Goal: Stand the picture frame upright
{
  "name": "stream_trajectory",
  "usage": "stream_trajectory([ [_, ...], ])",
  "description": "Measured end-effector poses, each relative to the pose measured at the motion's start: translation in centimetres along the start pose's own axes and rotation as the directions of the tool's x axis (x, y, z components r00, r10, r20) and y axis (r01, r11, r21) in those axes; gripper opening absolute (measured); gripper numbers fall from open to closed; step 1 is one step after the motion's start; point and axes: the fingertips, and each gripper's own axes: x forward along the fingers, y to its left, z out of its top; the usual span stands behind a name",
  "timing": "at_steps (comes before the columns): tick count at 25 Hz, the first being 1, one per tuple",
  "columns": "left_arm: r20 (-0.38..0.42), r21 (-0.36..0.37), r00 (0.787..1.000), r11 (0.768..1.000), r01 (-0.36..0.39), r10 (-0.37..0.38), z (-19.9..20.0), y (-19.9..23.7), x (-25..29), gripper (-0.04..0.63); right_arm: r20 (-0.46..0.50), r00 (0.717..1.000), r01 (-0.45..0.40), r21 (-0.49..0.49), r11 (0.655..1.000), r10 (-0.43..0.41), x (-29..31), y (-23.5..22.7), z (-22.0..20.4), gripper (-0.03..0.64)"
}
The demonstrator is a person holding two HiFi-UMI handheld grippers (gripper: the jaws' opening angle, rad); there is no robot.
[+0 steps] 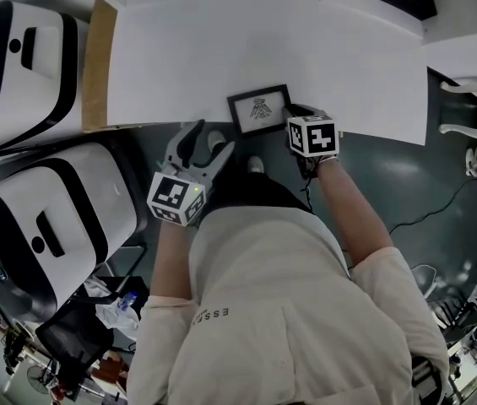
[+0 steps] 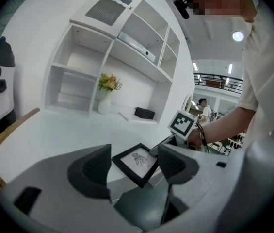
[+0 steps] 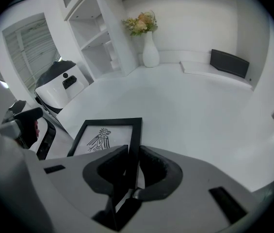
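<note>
Tabletop [image 1: 221,49] white, white shelving [image 2: 108,57] behind

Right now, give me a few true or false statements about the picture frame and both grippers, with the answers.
1. The right gripper is clamped on an edge of the picture frame. True.
2. The left gripper grips the frame too. False: its jaws stand apart, pressing on nothing.
3. The frame holds a bird drawing. True.
4. The vase of flowers lies tipped over. False: it stands upright.
</note>
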Motion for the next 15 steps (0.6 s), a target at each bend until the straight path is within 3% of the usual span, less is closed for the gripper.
stream_trajectory([
  [4, -0.050, -0.049, 0.998, 0.999, 0.023, -0.025, -2.9, -0.8, 1.2, 0.299, -0.003, 1.000, -0.015, -0.026, 1.000, 0.015, -0.3, -0.5, -0.4, 0.087],
  [8, -0.119, -0.159, 0.992, 0.987, 0.019, -0.038, -6.1, -0.8, 2.7, 0.298, -0.003, 1.000, -0.018, -0.051, 0.999, 0.018, -0.6, -0.7, -0.7, 0.087],
  [12, -0.121, -0.327, 0.991, 0.945, 0.018, -0.060, -7.8, -0.4, 3.8, 0.291, 0.009, 1.000, -0.015, -0.080, 0.997, 0.015, -0.8, -0.7, -0.8, 0.087],
  [15, -0.115, -0.398, 0.991, 0.917, 0.012, -0.063, -8.2, -0.2, 4.4, 0.288, 0.020, 1.000, -0.019, -0.097, 0.995, 0.021, -0.8, -0.5, -0.8, 0.087],
])
